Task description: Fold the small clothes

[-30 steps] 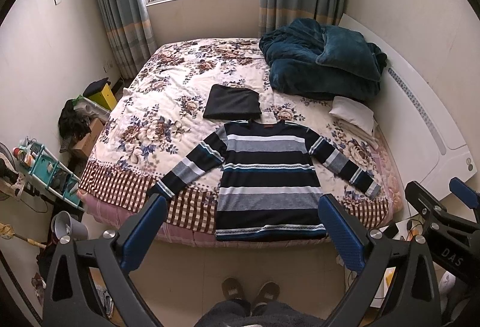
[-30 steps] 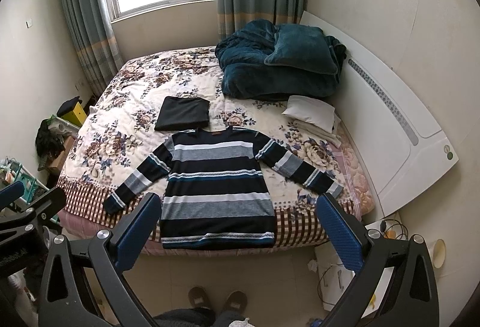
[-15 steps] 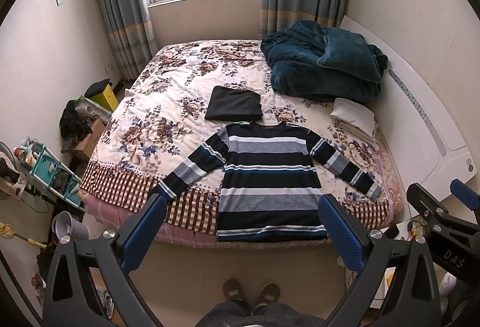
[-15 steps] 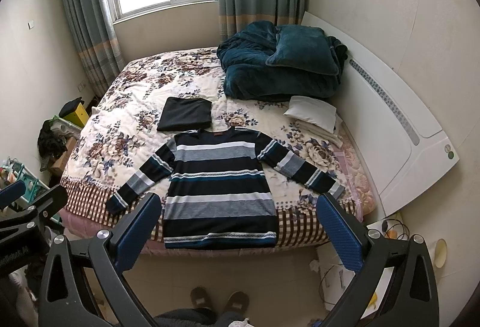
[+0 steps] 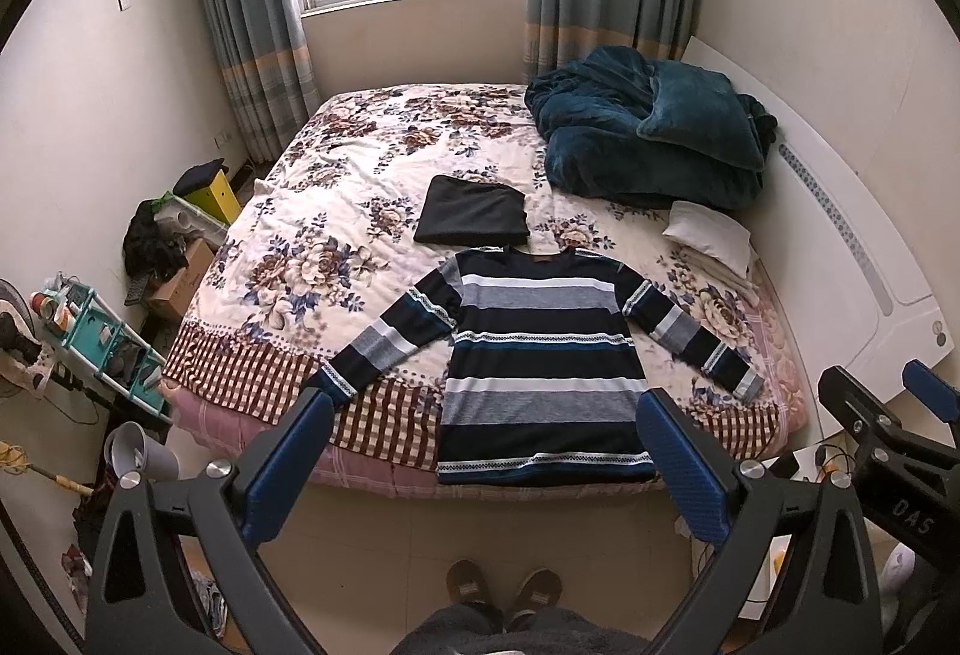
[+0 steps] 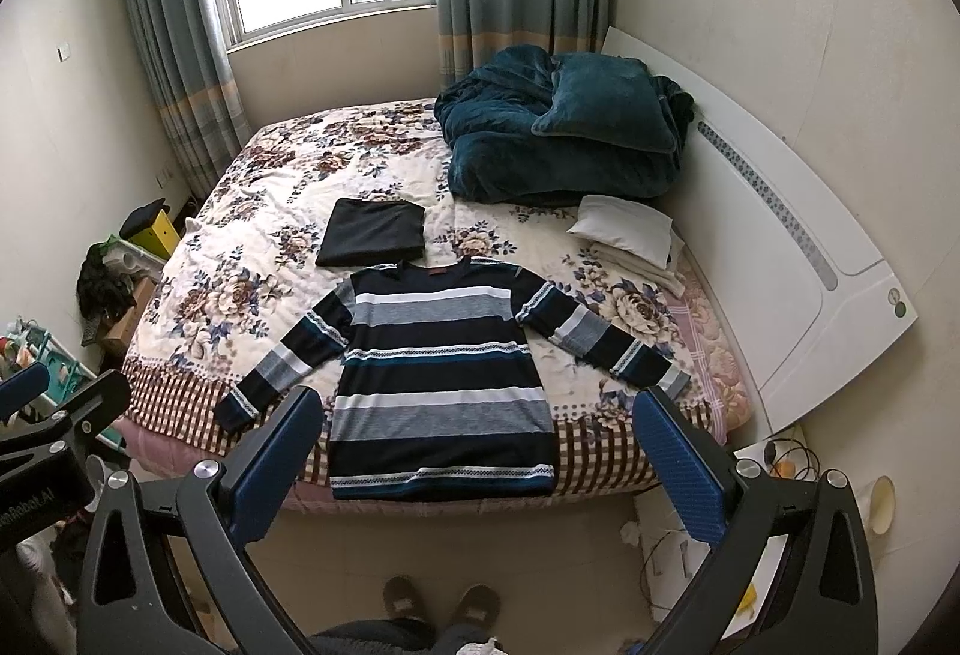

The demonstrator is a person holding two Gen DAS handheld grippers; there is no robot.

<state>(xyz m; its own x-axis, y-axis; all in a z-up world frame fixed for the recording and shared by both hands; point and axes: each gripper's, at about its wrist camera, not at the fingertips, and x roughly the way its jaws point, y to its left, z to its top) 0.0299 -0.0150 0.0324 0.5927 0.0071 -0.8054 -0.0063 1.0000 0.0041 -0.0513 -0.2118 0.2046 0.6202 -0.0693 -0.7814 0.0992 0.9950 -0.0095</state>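
Navy, grey and white stripes cover the sweater spread flat on the near end of my bed, both sleeves angled outward and its hem lying at the mattress edge closest to me. Just beyond its collar a folded black garment sits on the floral quilt; what kind of garment it is I cannot make out. A heap of teal blanket fills the far right corner, with a white pillow partly tucked under its near side. I hold my left gripper above the floor in front of the bed, its blue pads spread wide with nothing between them, and its lower frame runs out of the picture. My right gripper is likewise wide apart and empty, well short of the sweater. In the right wrist view the left sleeve's cuff lies just beside one blue pad, and the right cuff is partly covered by the other. My slippers show at the bottom, my legs cut off by the picture's edge. The clutter on the floor to the left is too small and jumbled to identify.
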